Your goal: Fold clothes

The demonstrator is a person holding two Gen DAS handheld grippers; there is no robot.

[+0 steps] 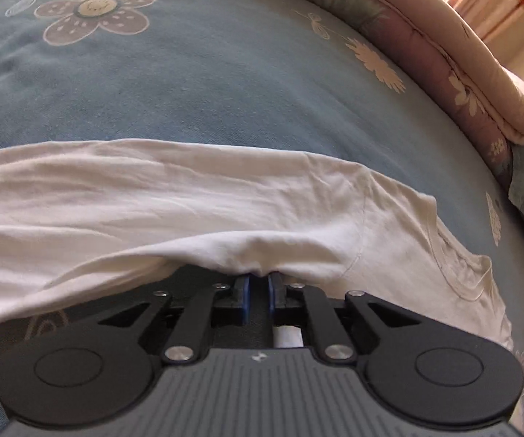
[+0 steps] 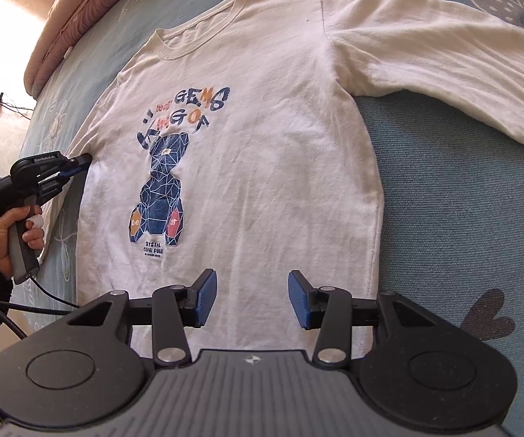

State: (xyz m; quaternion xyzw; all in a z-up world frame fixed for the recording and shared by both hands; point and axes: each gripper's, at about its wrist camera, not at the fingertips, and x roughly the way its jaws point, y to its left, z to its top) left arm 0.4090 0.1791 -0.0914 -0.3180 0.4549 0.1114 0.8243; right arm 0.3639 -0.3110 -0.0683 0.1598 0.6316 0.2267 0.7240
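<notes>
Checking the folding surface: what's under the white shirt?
The white shirt lies on a blue flowered bedsheet, visible all around it. The sheet directly beneath is covered.

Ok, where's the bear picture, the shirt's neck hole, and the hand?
bear print point(image 2: 161, 185), right wrist view, on the bear's blue body.
collar point(image 2: 203, 29), right wrist view, on the ribbed neckband.
hand point(image 2: 10, 235), right wrist view, on the knuckles gripping the handle.

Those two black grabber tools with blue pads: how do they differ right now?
The left gripper is shut, pinching the white long-sleeved shirt at its side edge. The right gripper is open, holding nothing, hovering over the shirt's hem. Both share the same black linkage and blue pads.
</notes>
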